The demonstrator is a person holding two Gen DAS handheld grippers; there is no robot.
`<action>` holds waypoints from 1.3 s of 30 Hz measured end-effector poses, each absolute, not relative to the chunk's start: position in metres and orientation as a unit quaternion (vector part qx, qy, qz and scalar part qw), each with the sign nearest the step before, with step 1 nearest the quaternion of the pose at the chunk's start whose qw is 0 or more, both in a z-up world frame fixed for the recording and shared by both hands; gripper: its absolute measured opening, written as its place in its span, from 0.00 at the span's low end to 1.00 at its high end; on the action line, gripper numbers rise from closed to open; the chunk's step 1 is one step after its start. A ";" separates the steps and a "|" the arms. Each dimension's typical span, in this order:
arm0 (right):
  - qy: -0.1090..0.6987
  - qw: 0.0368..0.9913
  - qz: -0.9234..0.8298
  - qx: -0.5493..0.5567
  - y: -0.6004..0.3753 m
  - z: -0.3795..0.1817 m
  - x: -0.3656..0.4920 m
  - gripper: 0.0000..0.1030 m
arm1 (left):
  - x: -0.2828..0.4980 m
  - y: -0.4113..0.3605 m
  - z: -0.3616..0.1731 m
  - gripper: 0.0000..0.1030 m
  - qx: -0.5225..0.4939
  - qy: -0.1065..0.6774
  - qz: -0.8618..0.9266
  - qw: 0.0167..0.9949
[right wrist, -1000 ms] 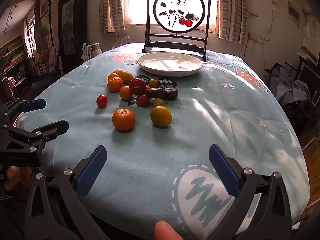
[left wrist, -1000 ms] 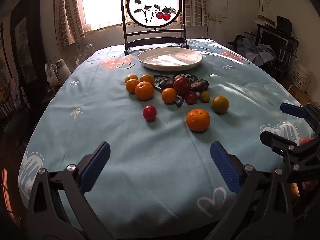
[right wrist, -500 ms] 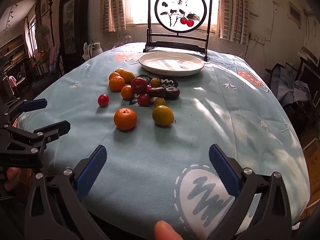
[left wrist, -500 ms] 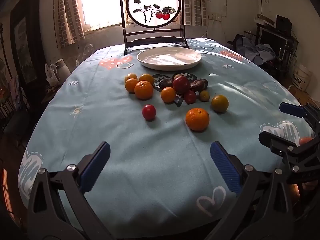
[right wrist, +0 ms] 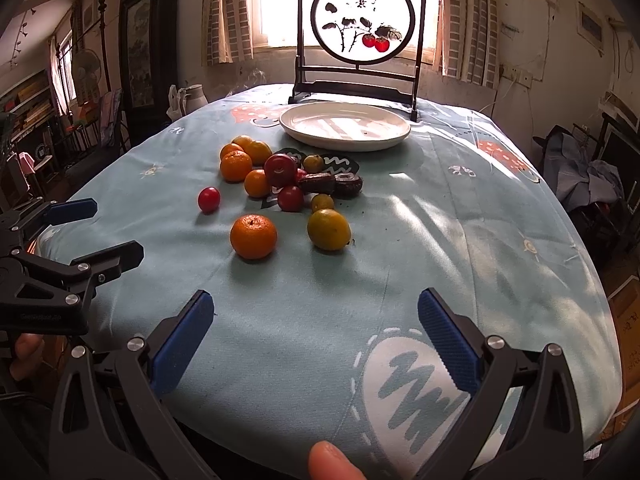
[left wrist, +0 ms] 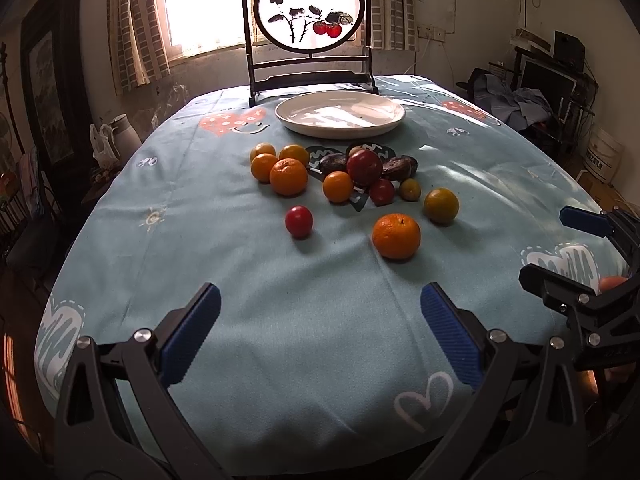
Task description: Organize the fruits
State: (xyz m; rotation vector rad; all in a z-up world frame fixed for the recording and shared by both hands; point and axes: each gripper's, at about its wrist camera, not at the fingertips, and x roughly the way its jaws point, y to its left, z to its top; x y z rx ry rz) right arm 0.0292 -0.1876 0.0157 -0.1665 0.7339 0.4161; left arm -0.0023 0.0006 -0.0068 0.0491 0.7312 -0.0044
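Note:
Several fruits lie loose mid-table: an orange (left wrist: 396, 236) (right wrist: 253, 237) nearest me, a yellow-green citrus (left wrist: 441, 205) (right wrist: 329, 229), a small red fruit (left wrist: 298, 221) (right wrist: 209, 199), a big red apple (left wrist: 364, 167) (right wrist: 280, 169), more oranges (left wrist: 288, 176) (right wrist: 236, 165) and two dark brown fruits (left wrist: 399, 167) (right wrist: 348, 185). Behind them sits an empty white plate (left wrist: 340, 115) (right wrist: 345, 126). My left gripper (left wrist: 320, 330) (right wrist: 94, 226) hangs open over the near cloth, short of the fruit. My right gripper (right wrist: 316, 338) (left wrist: 560, 244) is open too, holding nothing.
A light blue patterned cloth (left wrist: 240, 264) (right wrist: 460, 240) covers the table. A dark framed round screen (left wrist: 310, 4) (right wrist: 362, 26) stands behind the plate. A white jug (left wrist: 116, 132) sits beyond the left edge, clutter (right wrist: 580, 168) at the right. A fingertip (right wrist: 334, 460) shows at the bottom.
Both views have crept slightly closer to the fruit. Both grippers stay open, and no fruit has moved.

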 end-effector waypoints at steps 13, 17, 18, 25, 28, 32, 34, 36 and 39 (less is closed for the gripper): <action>0.356 0.908 0.205 -0.081 -0.185 0.016 0.026 0.99 | -0.001 0.001 -0.008 0.98 0.022 0.361 -0.002 0.932; 0.356 0.908 0.204 -0.080 -0.188 0.014 0.028 0.99 | 0.000 0.001 -0.008 0.98 0.021 0.362 -0.003 0.932; 0.356 0.908 0.204 -0.080 -0.188 0.014 0.028 0.99 | 0.000 0.001 -0.008 0.98 0.021 0.363 -0.002 0.932; 0.359 0.908 0.203 -0.078 -0.189 0.013 0.028 0.99 | 0.002 0.000 -0.010 0.98 0.023 0.363 -0.002 0.931; 0.359 0.908 0.203 -0.078 -0.189 0.011 0.027 0.99 | 0.002 0.000 -0.010 0.98 0.022 0.365 -0.001 0.931; 0.359 0.908 0.203 -0.078 -0.189 0.012 0.028 0.99 | 0.002 0.000 -0.010 0.98 0.022 0.365 -0.001 0.931; 0.360 0.908 0.203 -0.077 -0.190 0.012 0.028 0.99 | 0.002 0.000 -0.010 0.98 0.022 0.365 -0.002 0.931; 0.360 0.907 0.203 -0.077 -0.190 0.012 0.028 0.99 | 0.002 0.000 -0.010 0.98 0.023 0.365 -0.001 0.931; 0.361 0.907 0.203 -0.077 -0.190 0.012 0.027 0.99 | 0.002 0.000 -0.011 0.98 0.024 0.364 -0.002 0.931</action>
